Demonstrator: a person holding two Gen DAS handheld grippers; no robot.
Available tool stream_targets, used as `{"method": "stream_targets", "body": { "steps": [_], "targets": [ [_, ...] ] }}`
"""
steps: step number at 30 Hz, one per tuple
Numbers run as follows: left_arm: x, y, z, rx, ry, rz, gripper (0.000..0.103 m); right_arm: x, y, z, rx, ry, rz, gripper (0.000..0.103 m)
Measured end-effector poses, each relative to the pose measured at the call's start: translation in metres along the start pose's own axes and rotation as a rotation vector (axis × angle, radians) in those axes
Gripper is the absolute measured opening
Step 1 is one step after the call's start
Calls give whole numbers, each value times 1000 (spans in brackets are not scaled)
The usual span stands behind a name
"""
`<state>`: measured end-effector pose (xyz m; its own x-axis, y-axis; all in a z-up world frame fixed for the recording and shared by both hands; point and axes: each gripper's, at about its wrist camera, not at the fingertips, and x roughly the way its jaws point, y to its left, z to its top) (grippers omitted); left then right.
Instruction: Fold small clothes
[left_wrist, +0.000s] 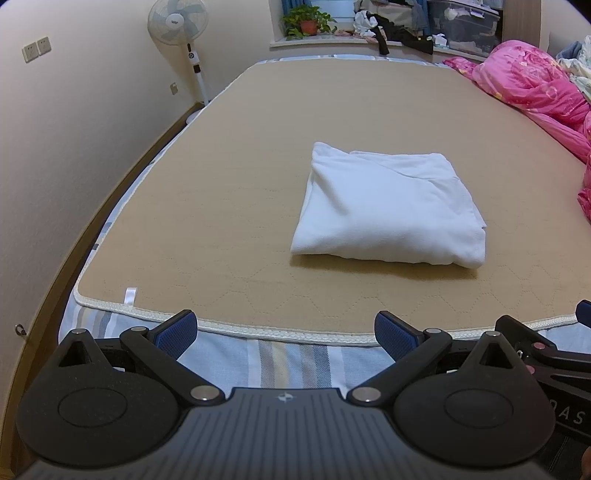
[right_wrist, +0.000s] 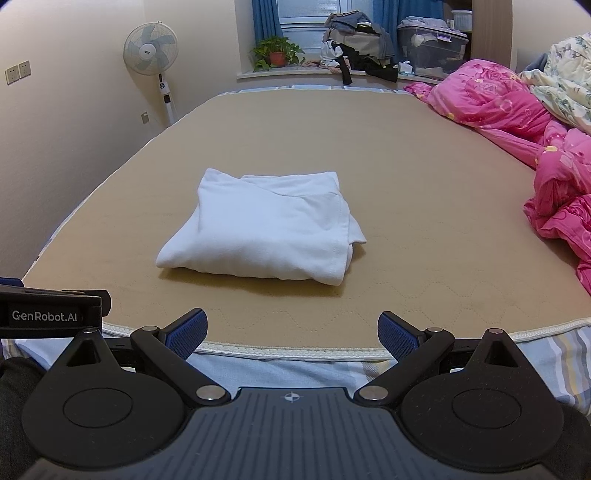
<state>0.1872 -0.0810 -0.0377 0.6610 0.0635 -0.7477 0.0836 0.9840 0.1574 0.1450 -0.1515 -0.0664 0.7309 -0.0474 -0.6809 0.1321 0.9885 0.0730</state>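
Both my left gripper (left_wrist: 285, 332) and right gripper (right_wrist: 292, 332) hang with jaws spread wide, empty, over the bed's near edge. Ahead, apart from both, the folded white garment (left_wrist: 388, 210) lies on the tan mat (left_wrist: 229, 192). A clear storage bin (right_wrist: 432, 51) on the far sill holds clothes.

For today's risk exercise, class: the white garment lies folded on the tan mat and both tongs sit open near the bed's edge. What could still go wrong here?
1. The white garment's right corner sticks out loosely; a nudge could undo the fold.
2. The left tongs and right tongs sit close together, so they might collide when moved.
3. The pink quilt is heaped at the tan mat's right side and could slide towards the garment.
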Motion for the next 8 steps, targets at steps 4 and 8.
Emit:
{"method": "stream_targets", "body": {
  "steps": [4,8],
  "targets": [
    [-2,0,-2,8,-17,6,102,-1,1,0,-3,1,2,99],
    [0,4,-2,-1,-6,-9,102,-1,2,0,-6,3,6,99]
  ]
}}
